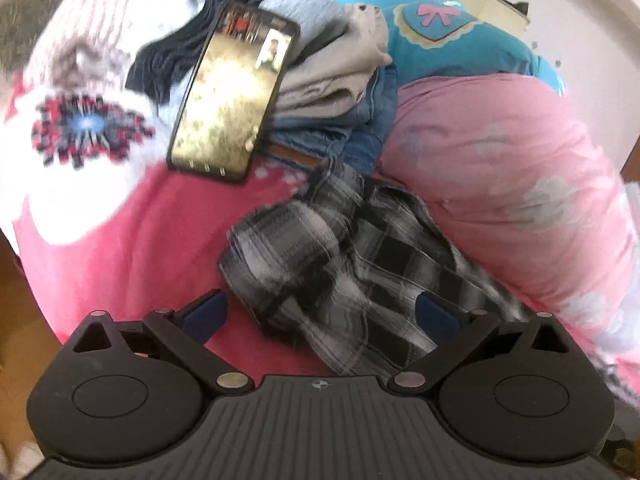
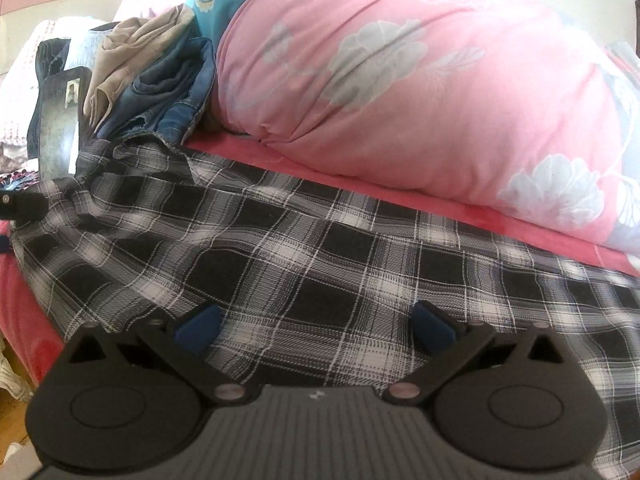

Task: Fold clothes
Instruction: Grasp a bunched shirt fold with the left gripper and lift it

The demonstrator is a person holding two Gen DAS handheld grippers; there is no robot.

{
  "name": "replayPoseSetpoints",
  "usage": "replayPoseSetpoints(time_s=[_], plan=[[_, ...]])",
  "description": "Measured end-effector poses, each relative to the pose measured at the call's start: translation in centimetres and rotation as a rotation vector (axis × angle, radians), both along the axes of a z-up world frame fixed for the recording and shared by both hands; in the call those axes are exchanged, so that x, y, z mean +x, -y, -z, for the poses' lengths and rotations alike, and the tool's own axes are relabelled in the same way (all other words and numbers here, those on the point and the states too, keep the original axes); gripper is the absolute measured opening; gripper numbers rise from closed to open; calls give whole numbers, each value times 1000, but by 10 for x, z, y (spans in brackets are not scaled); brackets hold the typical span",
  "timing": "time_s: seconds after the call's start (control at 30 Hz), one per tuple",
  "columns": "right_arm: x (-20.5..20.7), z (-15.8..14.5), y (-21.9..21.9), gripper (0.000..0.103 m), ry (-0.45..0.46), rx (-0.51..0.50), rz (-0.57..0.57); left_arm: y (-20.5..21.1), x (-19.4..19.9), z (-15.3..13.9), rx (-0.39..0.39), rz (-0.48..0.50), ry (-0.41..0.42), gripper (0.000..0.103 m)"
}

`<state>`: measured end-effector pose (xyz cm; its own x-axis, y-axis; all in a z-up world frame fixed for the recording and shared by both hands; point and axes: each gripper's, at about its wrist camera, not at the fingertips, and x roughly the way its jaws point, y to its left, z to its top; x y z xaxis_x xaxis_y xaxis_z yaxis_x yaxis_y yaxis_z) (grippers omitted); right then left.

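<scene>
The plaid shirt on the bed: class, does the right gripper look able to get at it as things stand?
Probably yes. The right gripper is open and right over the plaid shirt, which lies spread on the red bedsheet with nothing lying between them.

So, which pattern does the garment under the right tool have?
Black-and-white plaid shirt, clearest in the right wrist view.

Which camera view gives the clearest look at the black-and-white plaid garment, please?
The right wrist view: the black-and-white plaid garment lies spread across the red bed sheet, sharp and filling the frame. The left wrist view shows only a bunched, motion-blurred part of it between the open left gripper's fingers.
</scene>
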<state>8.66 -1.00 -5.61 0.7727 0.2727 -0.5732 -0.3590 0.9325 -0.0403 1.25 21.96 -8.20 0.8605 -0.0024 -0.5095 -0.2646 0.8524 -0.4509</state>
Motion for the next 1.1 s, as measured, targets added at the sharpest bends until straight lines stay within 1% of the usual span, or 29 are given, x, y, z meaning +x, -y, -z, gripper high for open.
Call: replayPoseSetpoints(time_s=[0.1,0.2,0.27,0.4,0.73,0.8,0.87,0.9,0.97,1.1], plan=[[0,0,0,103,1,-1,0,-3,1,4,-23,-8,22,98],[0,0,0,103,1,-1,-1,-10,5,4,-54,-29,33,92],[1,0,-1,103,2,-1,-1,-14,8,5,-75,-43,38,87],[0,0,0,103,3,-1,-2,-18,15,7,-88,-54,47,83],[0,0,1,103,6,4,-5,-18,27,15,-74,-110,66,70],[0,0,1,103,7,4,-5,-17,29,14,-61,-117,70,65],[0,0,1,103,7,5,-6,-17,29,13,-47,-119,73,57],[0,0,1,103,7,5,-6,-17,30,13,-44,-120,73,55],[0,0,1,103,8,6,-6,-18,30,12,-44,-123,76,49],[0,0,1,103,9,6,-6,-17,31,10,-30,-128,79,41]])
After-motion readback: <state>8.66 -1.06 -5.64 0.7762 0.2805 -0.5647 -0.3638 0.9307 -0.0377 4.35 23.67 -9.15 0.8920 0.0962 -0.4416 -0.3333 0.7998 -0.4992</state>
